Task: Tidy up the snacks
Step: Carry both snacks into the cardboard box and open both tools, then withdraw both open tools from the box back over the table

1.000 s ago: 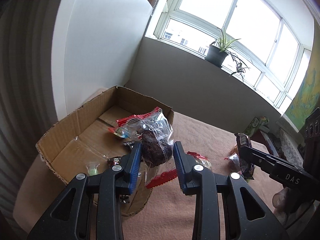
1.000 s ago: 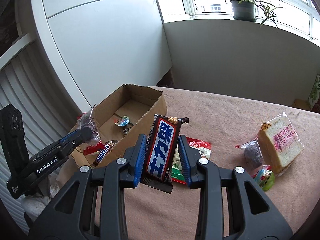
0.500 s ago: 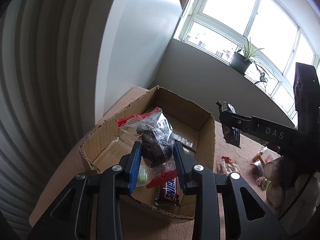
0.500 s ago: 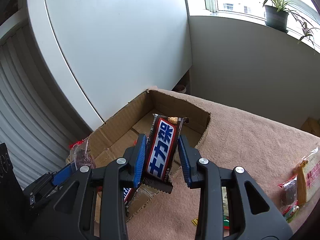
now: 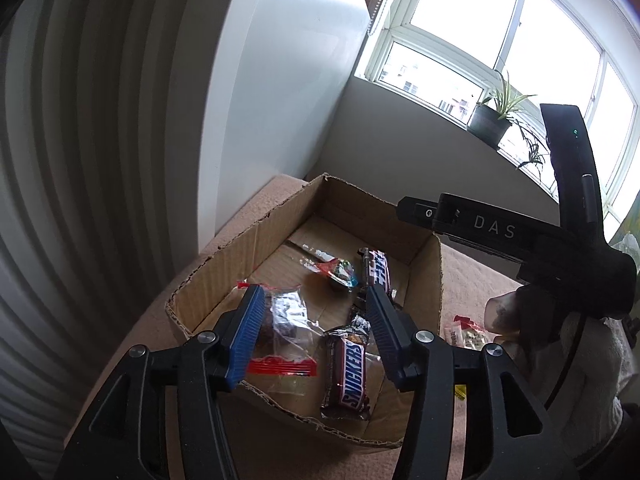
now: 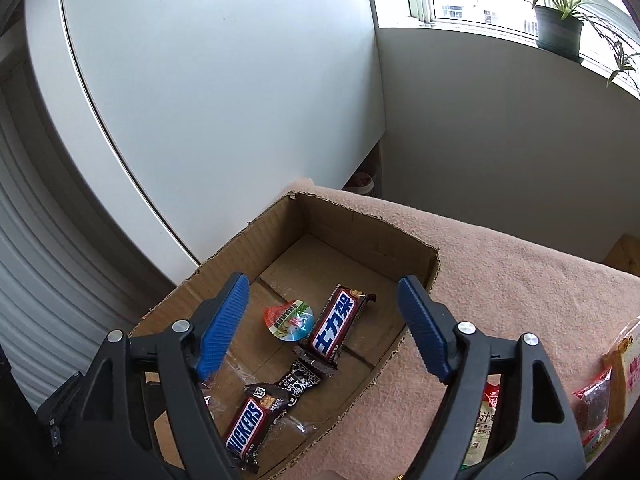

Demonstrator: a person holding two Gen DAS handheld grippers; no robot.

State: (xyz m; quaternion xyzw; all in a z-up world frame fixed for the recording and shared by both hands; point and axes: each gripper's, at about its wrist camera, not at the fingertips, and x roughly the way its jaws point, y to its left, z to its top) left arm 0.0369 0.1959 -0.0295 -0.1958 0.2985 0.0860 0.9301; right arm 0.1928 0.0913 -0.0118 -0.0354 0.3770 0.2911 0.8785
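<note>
An open cardboard box (image 5: 224, 256) (image 6: 416, 244) sits on a pink-covered table. My left gripper (image 5: 314, 312) is open above the box's near end. A clear bag with a dark cake (image 5: 286, 320) lies in the box just below it, against the left finger. My right gripper (image 6: 324, 308) is open above the box. A Snickers bar with Chinese lettering (image 6: 335, 323) (image 5: 376, 266) lies on the box floor below it. The box also holds a second Snickers bar (image 5: 350, 372) (image 6: 246, 426), a round jelly cup (image 6: 291, 320) (image 5: 338, 274) and a small dark packet (image 6: 298, 380).
More snacks lie on the table right of the box: packets (image 6: 486, 420) and a bread pack (image 6: 628, 364) at the right edge. A white cabinet (image 6: 224, 92) stands behind the box. A potted plant (image 6: 560, 28) is on the windowsill. The right gripper's body (image 5: 520, 240) reaches over the box's right side.
Both grippers opened and let go. The cake bag dropped into the box's near end and the Chinese-lettered Snickers bar dropped onto the box floor. Both grippers sit further over the box.
</note>
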